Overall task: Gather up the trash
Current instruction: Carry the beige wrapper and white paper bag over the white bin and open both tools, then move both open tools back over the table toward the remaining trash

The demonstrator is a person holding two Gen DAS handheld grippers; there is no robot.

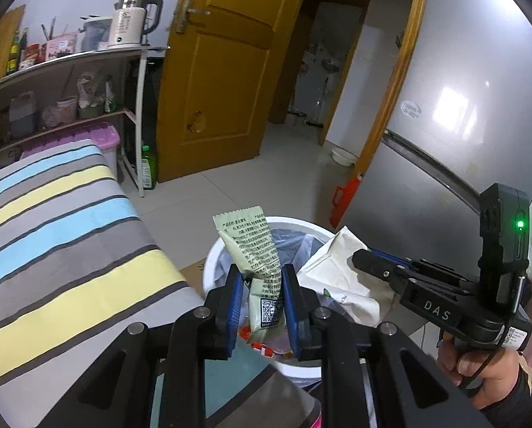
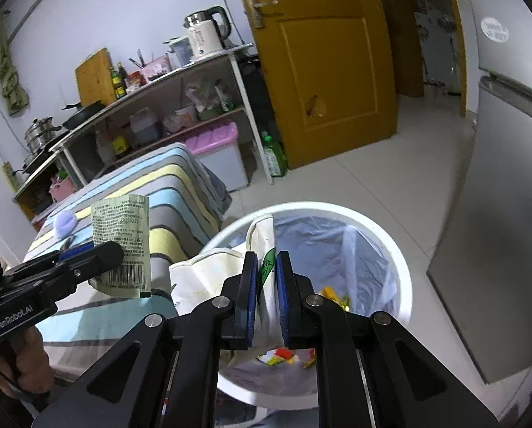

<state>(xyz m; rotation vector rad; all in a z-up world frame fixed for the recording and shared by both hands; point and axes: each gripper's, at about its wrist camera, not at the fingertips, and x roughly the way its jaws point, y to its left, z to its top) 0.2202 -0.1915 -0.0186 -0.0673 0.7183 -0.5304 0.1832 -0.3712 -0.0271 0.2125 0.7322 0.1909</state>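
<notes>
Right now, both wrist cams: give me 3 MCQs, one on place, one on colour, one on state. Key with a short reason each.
1. Where is the white bin?
A. on the shelf
B. on the floor beside the striped bed
C. inside the fridge

2. What colour is the packet in the left gripper?
A. pale green
B. red
C. black

3. What is the right gripper doing?
A. open and empty
B. shut on a white wrapper
C. shut on a bottle

Key:
1 B, the bin stands on the tiles at the bed's corner.
2 A, pale green with dark print and a QR code.
3 B, its blue pads pinch the wrapper above the bin.
</notes>
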